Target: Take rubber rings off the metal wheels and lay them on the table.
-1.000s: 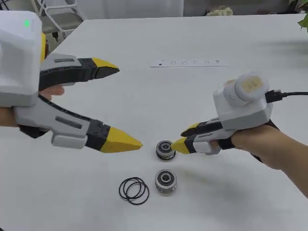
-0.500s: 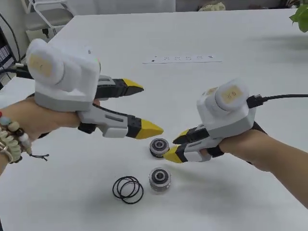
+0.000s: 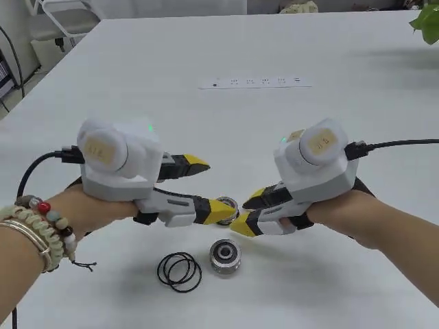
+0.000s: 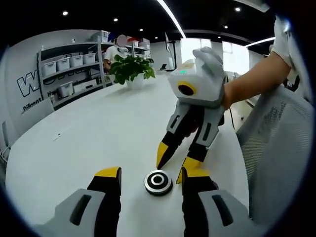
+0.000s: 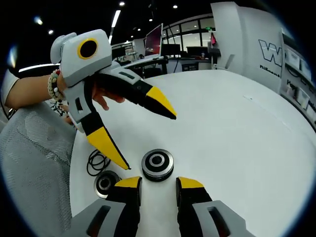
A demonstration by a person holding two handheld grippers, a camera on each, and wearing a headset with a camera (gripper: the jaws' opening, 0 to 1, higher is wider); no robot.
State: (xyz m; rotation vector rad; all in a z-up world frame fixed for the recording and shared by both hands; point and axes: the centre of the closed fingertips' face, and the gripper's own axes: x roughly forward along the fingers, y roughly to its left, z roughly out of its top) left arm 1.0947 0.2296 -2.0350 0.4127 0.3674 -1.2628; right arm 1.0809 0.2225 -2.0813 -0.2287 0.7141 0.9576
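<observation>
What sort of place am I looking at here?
Probably an office-style lab or workroom rather than a factory floor. A big white table serves as the workbench, shelves of storage bins line one wall, and a potted plant and a computer screen stand in the background.

Metal wheel (image 5: 157,164) flat, second wheel (image 3: 225,253) beside loose black rings (image 3: 180,271)

On the table (image 3: 322,48), one metal wheel (image 3: 226,203) lies between the tips of the left gripper (image 3: 219,186), which reaches in from the left, and the right gripper (image 3: 240,214), which reaches in from the right. A second wheel (image 3: 225,255) lies nearer the person, with the rubber rings (image 3: 180,271) flat on the table just to its left. A power strip (image 3: 259,83) lies well behind both wheels.
</observation>
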